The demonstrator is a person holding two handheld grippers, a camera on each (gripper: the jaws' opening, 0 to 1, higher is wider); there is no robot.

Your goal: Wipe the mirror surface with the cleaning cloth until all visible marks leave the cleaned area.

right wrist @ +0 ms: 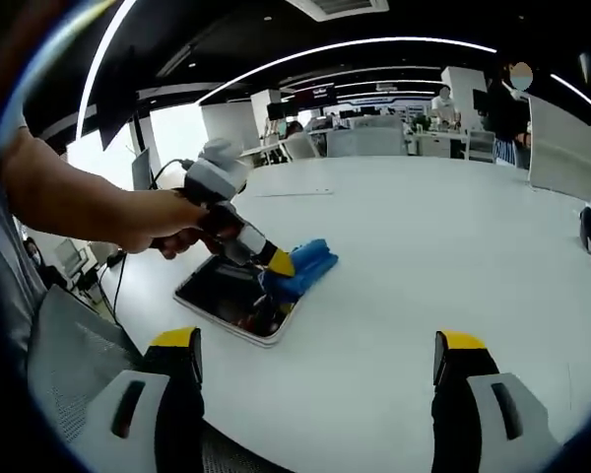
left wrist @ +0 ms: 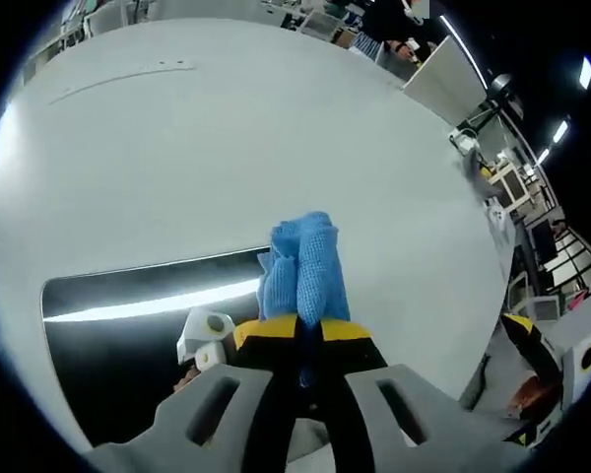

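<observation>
My left gripper [right wrist: 276,264] has its jaws pressed together on the blue cleaning cloth [left wrist: 303,266], which hangs over the mirror's [left wrist: 128,335] far edge, at eleven o'clock from my right gripper [right wrist: 315,370] (jaws spread, nothing between them). I'd drag flat, overlapping passes and keep the cloth bunched low on the white table [left wrist: 227,128].

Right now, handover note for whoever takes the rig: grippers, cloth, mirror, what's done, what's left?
Left hand-held gripper: shut on the blue cleaning cloth, held over the far edge of the mirror.
Right hand-held gripper: open, holding nothing, above the white table short of the mirror.
Mirror lies flat on the table.
Done: cloth gripped and brought to the mirror.
Left: wipe the surface; whether marks remain cannot be told through the reflections.
</observation>
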